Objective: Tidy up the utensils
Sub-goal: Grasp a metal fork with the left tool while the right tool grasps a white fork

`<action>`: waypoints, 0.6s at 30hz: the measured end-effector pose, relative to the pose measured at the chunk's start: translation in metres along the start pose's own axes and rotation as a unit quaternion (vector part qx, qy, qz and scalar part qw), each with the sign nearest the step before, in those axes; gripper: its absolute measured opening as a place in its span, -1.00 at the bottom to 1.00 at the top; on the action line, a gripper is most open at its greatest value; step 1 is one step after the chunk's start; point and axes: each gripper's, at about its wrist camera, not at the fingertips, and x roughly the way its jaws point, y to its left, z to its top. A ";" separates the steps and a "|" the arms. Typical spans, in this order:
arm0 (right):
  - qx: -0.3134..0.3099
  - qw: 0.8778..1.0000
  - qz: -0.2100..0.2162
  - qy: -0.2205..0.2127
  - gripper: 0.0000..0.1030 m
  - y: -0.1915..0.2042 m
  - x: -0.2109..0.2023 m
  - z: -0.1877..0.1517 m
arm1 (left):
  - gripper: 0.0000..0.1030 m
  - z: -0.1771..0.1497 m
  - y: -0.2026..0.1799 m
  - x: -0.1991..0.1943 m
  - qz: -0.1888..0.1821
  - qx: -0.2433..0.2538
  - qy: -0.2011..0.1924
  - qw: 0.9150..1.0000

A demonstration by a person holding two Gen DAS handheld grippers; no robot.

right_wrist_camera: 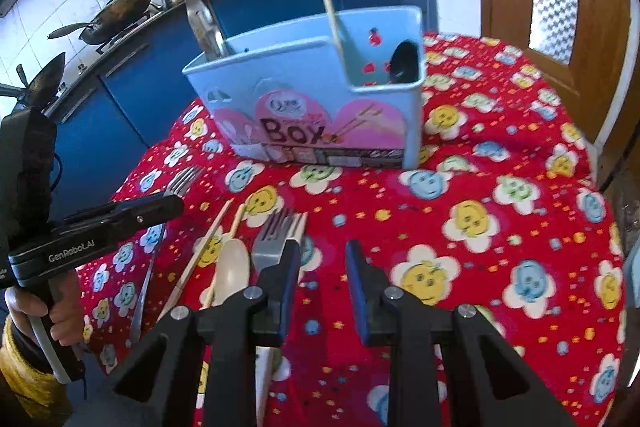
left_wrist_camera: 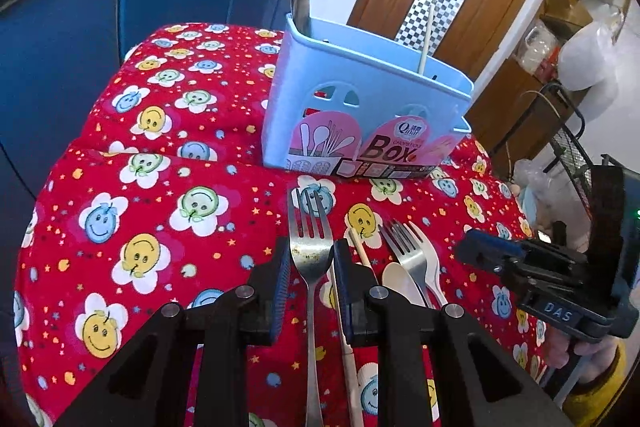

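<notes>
Black fingers of the left gripper (left_wrist_camera: 311,267) fill the bottom of its view, standing slightly apart with a metal fork (left_wrist_camera: 310,243) between them; the pads sit close beside the fork's neck, but I cannot tell whether they press it. A chopstick (left_wrist_camera: 340,311) runs along the inner side of the right-hand finger and could get caught in the same pinch. Just right of that lie a pale spoon (left_wrist_camera: 398,283), a second fork (left_wrist_camera: 408,251) and a white plastic fork (left_wrist_camera: 430,267), overlapping on the red flowered tablecloth (left_wrist_camera: 160,187).

In the other view, the right gripper (right_wrist_camera: 322,263) hangs low at the bottom centre, narrowly open with nothing between its fingers, its left finger tip over the second fork's head.

Further up, at centre frame, stands the light blue utensil box (left_wrist_camera: 360,99), already holding a chopstick and, in the right view, a ladle and a dark spoon.

The risk, as I judge it: a loose or off-centre grip would let the fork swing or slip on lifting, or drag the chopstick along and scatter the pile. A careless reach could also knock the box, which looks light.
</notes>
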 end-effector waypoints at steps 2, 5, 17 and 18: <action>0.007 1.000 0.016 0.013 -0.49 0.001 0.007 0.001 | -0.58 -0.001 0.002 -0.003 -0.001 -0.001 -0.004 1.000; 0.016 0.999 0.036 0.029 -0.52 0.002 0.019 0.002 | -0.58 -0.003 0.004 -0.007 -0.005 -0.004 -0.009 1.000; 0.020 0.997 0.076 -0.008 -0.90 0.006 0.000 0.005 | -0.59 -0.007 0.005 -0.024 -0.037 -0.001 -0.043 0.998; 0.019 0.997 0.076 -0.020 -0.90 0.006 -0.007 0.005 | -0.59 -0.008 0.004 -0.026 -0.041 -0.002 -0.048 0.998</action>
